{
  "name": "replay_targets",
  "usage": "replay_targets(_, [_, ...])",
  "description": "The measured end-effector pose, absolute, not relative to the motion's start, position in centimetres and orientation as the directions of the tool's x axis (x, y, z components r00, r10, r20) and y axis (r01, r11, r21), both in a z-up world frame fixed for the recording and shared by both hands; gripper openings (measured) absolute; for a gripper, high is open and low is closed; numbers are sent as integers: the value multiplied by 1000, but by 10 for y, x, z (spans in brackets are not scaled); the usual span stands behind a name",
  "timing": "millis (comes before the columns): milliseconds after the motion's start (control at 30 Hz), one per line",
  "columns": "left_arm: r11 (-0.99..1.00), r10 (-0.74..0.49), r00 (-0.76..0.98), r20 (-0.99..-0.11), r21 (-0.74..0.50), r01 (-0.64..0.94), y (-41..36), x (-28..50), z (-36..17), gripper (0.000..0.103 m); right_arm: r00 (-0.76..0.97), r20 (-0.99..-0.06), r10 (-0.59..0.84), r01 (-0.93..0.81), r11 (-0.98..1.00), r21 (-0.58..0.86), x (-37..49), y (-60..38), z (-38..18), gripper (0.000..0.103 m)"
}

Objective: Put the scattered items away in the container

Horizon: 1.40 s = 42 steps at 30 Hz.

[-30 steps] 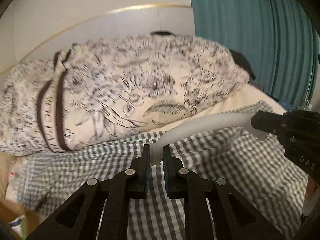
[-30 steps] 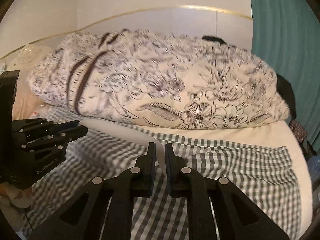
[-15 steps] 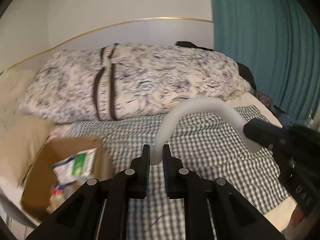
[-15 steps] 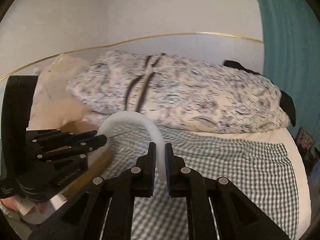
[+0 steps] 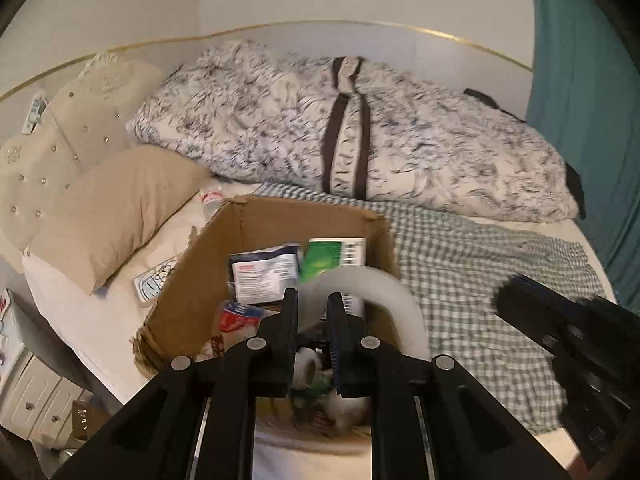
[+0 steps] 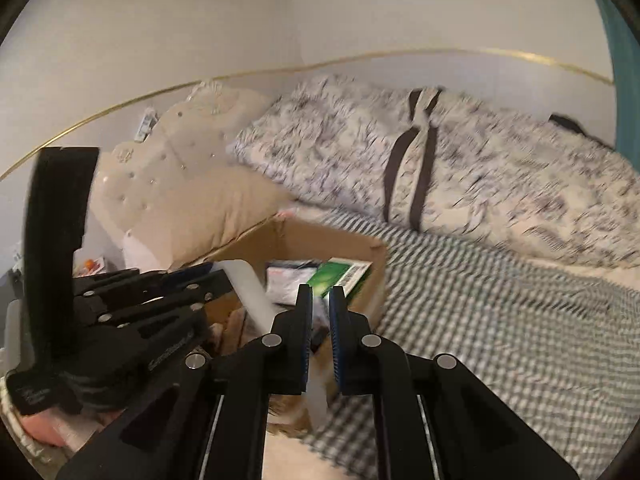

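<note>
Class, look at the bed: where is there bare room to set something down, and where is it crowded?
Free: the checked cloth between the cardboard box and the floral duvet. A narrower strip of sheet lies between the box and the beige pillow. Crowded: the box interior, already packed.

Bedroom interior. Plain pale walls (image 5: 120, 4) carry a thin gold trim line (image 5: 360, 24). A bed (image 5: 100, 312) fills the view, with a tufted cream headboard (image 5: 60, 128) at 9 o'clock and a teal curtain (image 5: 580, 80) at 3 o'clock. White drawers (image 5: 36, 396) stand at 8 o'clock. Lighting is dim and warm.
</note>
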<state>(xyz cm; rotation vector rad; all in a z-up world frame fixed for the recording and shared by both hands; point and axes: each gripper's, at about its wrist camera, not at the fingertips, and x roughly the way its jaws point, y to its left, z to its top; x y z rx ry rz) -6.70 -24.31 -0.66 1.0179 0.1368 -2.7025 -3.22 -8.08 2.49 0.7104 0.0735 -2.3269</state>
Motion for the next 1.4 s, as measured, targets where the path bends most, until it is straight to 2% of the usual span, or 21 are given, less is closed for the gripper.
replay_targets(200, [-941, -200, -684, -702, -57, 333, -282, -85, -37, 14, -612, -556, -562, 609, -784, 123, -52, -90, 4, 9])
replay_targets(267, [-940, -209, -660, -722, -39, 340, -284, -91, -51, 19, -608, -566, -557, 594, -792, 141, -59, -83, 0, 9])
replay_targets(300, [-939, -218, -650, -728, -25, 343, -284, -91, -56, 30, -611, -571, -548, 585, -799, 141, -64, -79, -3, 9])
replay_targets(333, [-940, -224, -642, -733, -12, 342, -283, -92, -62, 49, -618, -574, -538, 574, -807, 138, -68, -76, -6, 9])
replay_targets(367, [-940, -235, -636, -735, 5, 342, -280, -92, -66, 63, -624, -577, -527, 562, -816, 138, -71, -72, -9, 9])
replay_targets(400, [-936, -260, -625, -736, 32, 352, -276, -92, -69, 93, -627, -581, -520, 548, -824, 145, -73, -68, -13, 9])
replay_targets(433, [-924, -309, -614, -726, 77, 375, -271, -91, -71, 103, -626, -587, -514, 537, -829, 154, -75, -64, -16, 10])
replay_targets(500, [-906, -376, -609, -698, 141, 398, -260, -87, -72, 103, -636, -607, -475, 498, -855, 147, -80, -54, -24, 35])
replay_targets(533, [-904, -386, -607, -695, 153, 399, -256, -86, -73, 103, -653, -616, -440, 467, -875, 131, -81, -50, -27, 70])
replay_targets(567, [-903, -389, -605, -694, 158, 400, -252, -85, -73, 103, -678, -618, -399, 427, -897, 110, -80, -44, -29, 92])
replay_targets(633, [-905, -384, -622, -683, 145, 399, -242, -78, -70, 103, -733, -596, -328, 349, -933, 84, -74, -28, -32, 93])
replay_targets(833, [-933, -315, -697, -644, 75, 352, -208, -67, -48, 103, -757, -615, -223, 233, -970, 65, -64, 8, -36, 97])
replay_targets(967, [-952, -281, -730, -624, 87, 292, -175, -63, -40, 103, -783, -602, -158, 154, -986, 59, -49, 31, -38, 101])
replay_targets(1300, [-970, -226, -738, -636, 77, 231, -143, -57, -41, 103, -748, -655, -111, 73, -994, 86, -37, 60, -51, 103])
replay_targets(1400, [-971, -219, -741, -635, 66, 230, -142, -56, -39, 103, -762, -641, -95, 46, -995, 92, -32, 65, -50, 103])
